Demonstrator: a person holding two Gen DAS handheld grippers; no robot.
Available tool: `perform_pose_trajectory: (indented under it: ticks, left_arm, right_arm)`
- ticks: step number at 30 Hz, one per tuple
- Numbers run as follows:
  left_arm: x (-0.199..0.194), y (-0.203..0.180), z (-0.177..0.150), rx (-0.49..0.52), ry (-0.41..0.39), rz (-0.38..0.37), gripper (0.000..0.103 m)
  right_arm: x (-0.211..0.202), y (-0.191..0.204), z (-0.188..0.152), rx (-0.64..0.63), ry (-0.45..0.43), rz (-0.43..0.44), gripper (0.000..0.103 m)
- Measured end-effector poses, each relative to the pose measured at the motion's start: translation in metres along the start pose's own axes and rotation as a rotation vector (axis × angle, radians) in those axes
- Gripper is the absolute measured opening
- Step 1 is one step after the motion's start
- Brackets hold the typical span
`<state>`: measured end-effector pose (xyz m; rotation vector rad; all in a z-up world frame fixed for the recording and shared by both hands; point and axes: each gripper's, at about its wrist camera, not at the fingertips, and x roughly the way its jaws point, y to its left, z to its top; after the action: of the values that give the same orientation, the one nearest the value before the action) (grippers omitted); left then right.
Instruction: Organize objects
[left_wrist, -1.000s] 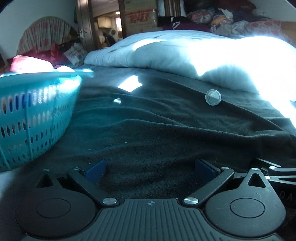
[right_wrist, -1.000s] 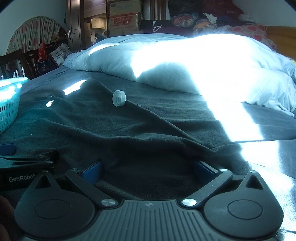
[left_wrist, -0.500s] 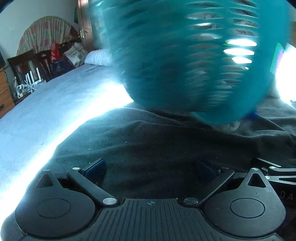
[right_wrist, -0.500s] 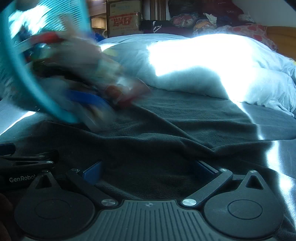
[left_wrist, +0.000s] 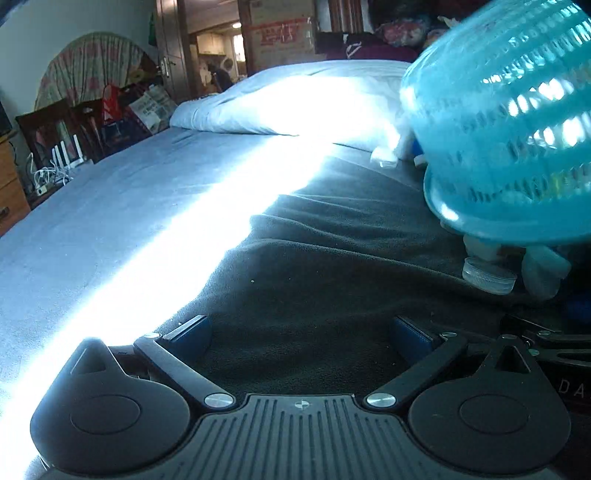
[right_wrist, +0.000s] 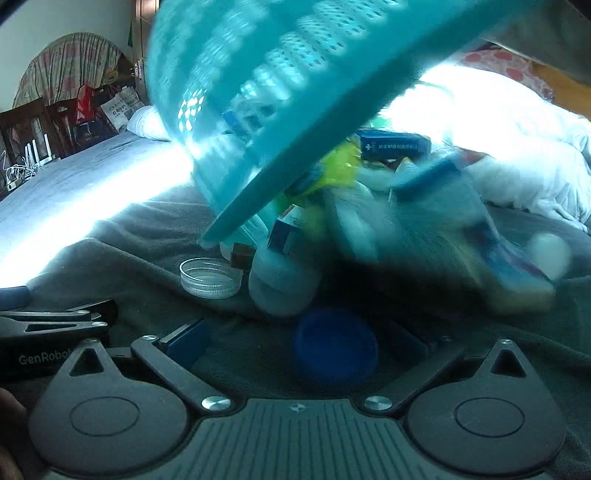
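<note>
You've got a white duvet (left_wrist: 295, 99) lying on the bed (left_wrist: 110, 206), a cardboard box (left_wrist: 282, 33) behind it, and white chargers (left_wrist: 62, 155) at far left.

We see a bed (left_wrist: 110, 206) with a pale sheet, a dark blanket (left_wrist: 317, 280) spread over it and a white duvet (left_wrist: 295, 99) behind. On the blanket lie a clear lid (right_wrist: 210, 277), a blue cap (right_wrist: 336, 349) and blurred small packages (right_wrist: 424, 236).

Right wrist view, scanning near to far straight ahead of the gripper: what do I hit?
Right gripper → blue cap → clear lid on the dark blanket → tipped teal basket spilling the pile → white duvet.
</note>
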<state>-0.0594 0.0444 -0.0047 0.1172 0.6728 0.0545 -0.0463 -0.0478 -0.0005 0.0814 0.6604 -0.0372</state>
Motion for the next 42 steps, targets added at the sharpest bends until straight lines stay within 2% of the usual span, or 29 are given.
perform_pose_trajectory:
  ticks: [15, 26, 42]
  left_arm:
    - [-0.007, 0.004, -0.004, -0.02, 0.002, 0.007, 0.103]
    - [-0.008, 0.011, -0.008, -0.046, -0.02, -0.024, 0.103]
    - [-0.01, 0.01, -0.005, -0.041, -0.018, -0.021, 0.103]
  right_arm:
    - [-0.001, 0.0, 0.001, 0.001, -0.001, 0.001, 0.103]
    - [-0.001, -0.001, 0.003, -0.003, 0.0, -0.002, 0.103]
    - [-0.005, -0.002, 0.006, -0.005, -0.002, -0.004, 0.103]
